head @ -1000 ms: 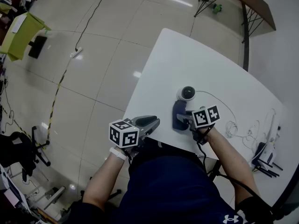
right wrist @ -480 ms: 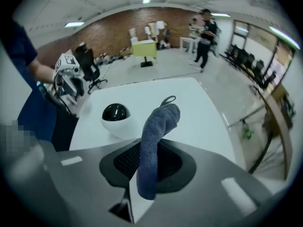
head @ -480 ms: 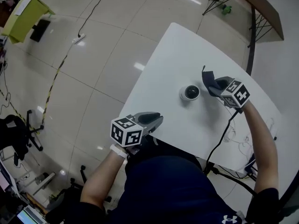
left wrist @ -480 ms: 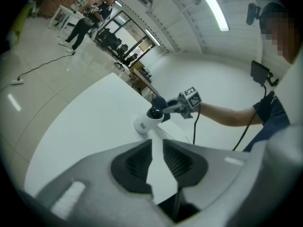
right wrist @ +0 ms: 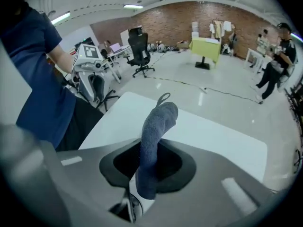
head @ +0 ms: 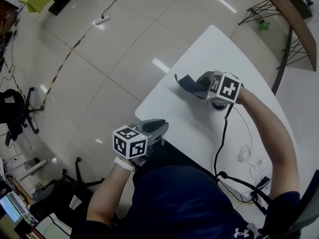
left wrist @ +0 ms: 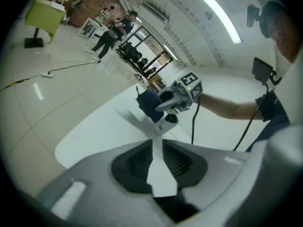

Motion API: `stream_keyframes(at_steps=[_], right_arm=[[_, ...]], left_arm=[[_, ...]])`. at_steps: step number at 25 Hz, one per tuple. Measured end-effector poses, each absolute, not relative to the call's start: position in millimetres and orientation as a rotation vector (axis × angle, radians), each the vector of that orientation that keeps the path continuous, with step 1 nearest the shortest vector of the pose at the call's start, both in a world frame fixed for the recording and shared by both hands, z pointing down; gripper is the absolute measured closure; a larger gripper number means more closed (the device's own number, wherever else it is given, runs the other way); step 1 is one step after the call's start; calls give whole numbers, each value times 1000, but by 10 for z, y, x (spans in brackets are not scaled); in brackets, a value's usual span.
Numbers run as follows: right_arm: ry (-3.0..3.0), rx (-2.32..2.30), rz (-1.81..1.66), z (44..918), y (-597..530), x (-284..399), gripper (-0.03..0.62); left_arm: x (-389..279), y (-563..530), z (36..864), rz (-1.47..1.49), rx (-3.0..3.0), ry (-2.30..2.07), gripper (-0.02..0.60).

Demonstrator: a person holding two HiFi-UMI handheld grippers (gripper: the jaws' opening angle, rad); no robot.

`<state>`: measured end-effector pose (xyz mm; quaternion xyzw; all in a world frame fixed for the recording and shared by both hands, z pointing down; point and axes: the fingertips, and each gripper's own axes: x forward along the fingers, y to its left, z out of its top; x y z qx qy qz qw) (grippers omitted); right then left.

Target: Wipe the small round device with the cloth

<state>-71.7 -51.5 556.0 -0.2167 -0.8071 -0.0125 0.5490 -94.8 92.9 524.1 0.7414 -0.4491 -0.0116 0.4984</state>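
While the right gripper (head: 199, 88) clamps the cloth (head: 186, 83), the small round device (head: 218, 106) lies just beneath it at four o'clock; the left gripper (head: 159, 127), jaws narrowly parted and empty, sits farther off at eight o'clock.

Your cloth (right wrist: 154, 141) is fuzzy, matt terry — the small round device (left wrist: 164, 123) is smooth white plastic with a glossy dark dome. The table (head: 199, 54) looks matt, the floor (head: 109, 68) glossy tile.

Right tool (head: 196, 87) clamped on cloth (head: 185, 81), left tool (head: 160, 127) empty, jaws ajar
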Motion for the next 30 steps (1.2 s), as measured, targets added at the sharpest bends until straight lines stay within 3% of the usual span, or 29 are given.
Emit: stream_keyframes(at_steps=[10, 21, 30], right_arm=[[-1887, -327, 27, 5856, -927, -439, 519], [-2087, 260, 769, 5822, -1214, 406, 519], [-2099, 400, 884, 5870, -696, 845, 519]], left_arm=[[-1012, 941, 5248, -7, 1804, -1062, 522], [-857, 668, 5115, 66, 1898, -915, 528], [-474, 411, 5034, 171, 2013, -760, 529]])
